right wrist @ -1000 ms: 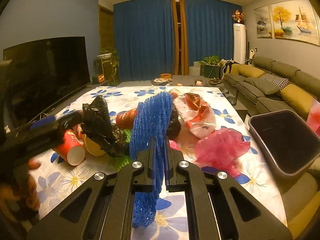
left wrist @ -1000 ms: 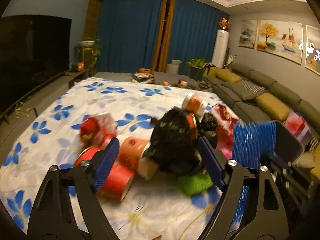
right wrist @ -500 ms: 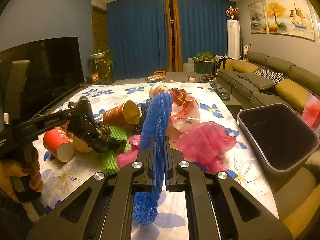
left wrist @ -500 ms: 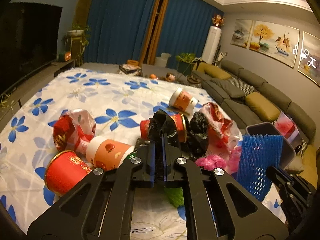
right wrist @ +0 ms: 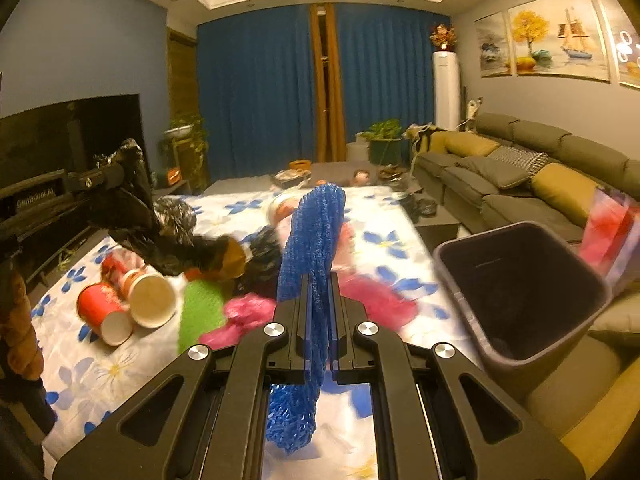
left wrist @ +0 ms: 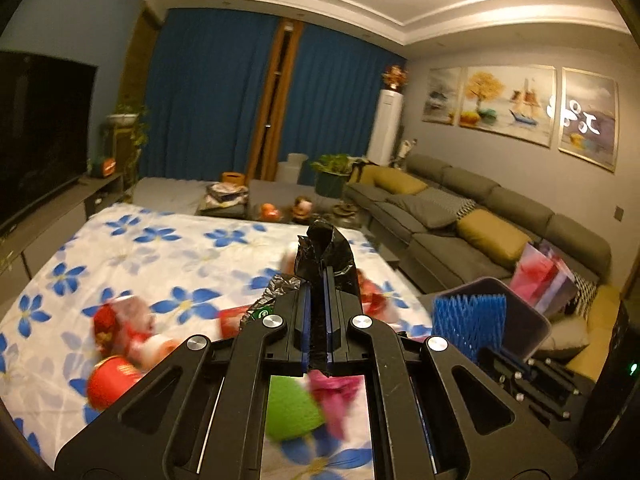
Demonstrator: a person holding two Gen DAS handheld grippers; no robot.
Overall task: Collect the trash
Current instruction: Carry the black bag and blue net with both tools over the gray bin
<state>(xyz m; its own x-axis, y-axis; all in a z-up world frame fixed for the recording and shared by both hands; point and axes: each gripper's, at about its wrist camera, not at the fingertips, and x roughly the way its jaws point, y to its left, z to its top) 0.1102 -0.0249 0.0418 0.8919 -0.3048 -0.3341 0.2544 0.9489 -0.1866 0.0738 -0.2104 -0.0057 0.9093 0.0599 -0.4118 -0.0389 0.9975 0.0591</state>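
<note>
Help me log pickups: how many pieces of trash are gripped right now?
2. A black plastic bag is pinched in the left tongs; a blue foam net is pinched in the right tongs. Nothing further shows between either pair.

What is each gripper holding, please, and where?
Left gripper pinches the black plastic bag near one end; right gripper clamps the blue foam net around its middle.

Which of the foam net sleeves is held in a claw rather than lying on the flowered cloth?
The blue foam net sleeve, pinched upright in the right claw. The green foam net sleeve lies flat on the cloth among the cups.
</note>
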